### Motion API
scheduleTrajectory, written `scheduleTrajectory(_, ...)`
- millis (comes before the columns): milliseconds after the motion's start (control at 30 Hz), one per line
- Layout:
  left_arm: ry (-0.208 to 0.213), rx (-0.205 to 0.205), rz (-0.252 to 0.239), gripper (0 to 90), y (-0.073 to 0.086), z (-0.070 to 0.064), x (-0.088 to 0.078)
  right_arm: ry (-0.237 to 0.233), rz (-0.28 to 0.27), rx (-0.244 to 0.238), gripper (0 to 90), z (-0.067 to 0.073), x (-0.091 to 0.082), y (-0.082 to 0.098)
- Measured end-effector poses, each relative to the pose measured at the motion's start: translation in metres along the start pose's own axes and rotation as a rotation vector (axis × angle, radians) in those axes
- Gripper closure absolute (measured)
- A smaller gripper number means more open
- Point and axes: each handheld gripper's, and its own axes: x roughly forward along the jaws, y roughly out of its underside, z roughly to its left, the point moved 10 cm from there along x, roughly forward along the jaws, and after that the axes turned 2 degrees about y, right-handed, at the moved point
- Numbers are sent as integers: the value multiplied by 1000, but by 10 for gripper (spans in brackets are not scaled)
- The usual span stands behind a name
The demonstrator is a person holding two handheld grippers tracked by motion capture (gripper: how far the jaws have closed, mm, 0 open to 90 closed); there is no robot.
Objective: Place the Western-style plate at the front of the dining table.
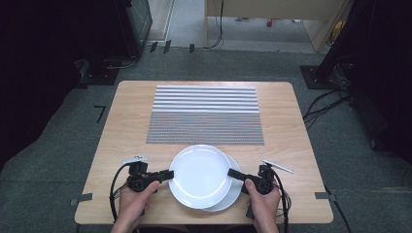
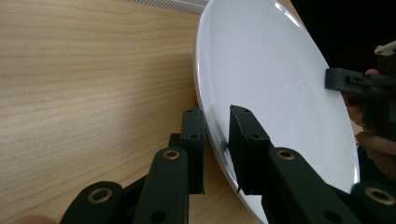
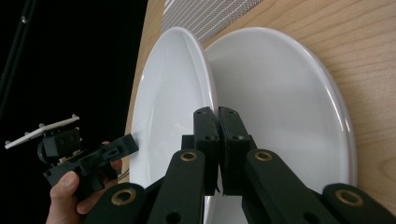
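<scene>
The upper plate [image 1: 200, 175] sits at the near edge of the desk [image 1: 121, 126], overlapping a lower plate [image 1: 234, 194] that peeks out at its right and near side. In the high view the left gripper [image 1: 167, 174] meets the upper plate's left rim and the right gripper [image 1: 232, 173] its right rim, each held by a hand [image 1: 131, 204]. A striped mat [image 1: 205, 115] lies beyond, well apart from the plates. With two holds on opposite edges, uneven lifting would likely tilt the plate and let it slide out of one grip.

In the left gripper view the left gripper [image 2: 217, 140] has its fingers [image 2: 246, 140] clamped on the rim of the upper plate [image 2: 266, 70], one finger below and one on top. The bite looks shallow, so I judge that the glossy glaze could slip free if the hand twists.

In the right gripper view the right gripper [image 3: 217, 128] has its fingers [image 3: 233, 140] pressed together on the thin edge of the upper plate [image 3: 163, 93], which stands raised off the lower plate [image 3: 280, 107]. The risk here is a dropped edge striking the lower plate and chipping it, or dragging that plate toward the desk's near edge.
</scene>
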Motion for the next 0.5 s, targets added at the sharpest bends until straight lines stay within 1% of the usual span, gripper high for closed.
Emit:
scheduleTrajectory(33, 0, 8, -3, 767, -3, -1, -1, -4, 0, 4, 880, 1, 0, -2)
scheduleTrajectory(100, 0, 9, -11, 767, -7, -3, -1, -14, -1, 6, 879, 3, -1, -6)
scheduleTrajectory(300, -2, 29, -36, 767, -25, -9, -4, -46, 2, 36, 879, 8, 0, -18)
scheduleTrajectory(367, -7, 31, -40, 767, -31, -9, -3, -49, 0, 28, 879, 10, 1, -24)
scheduleTrajectory(500, -18, 31, -36, 762, -39, -6, 0, -36, -5, 0, 879, 16, 3, -36)
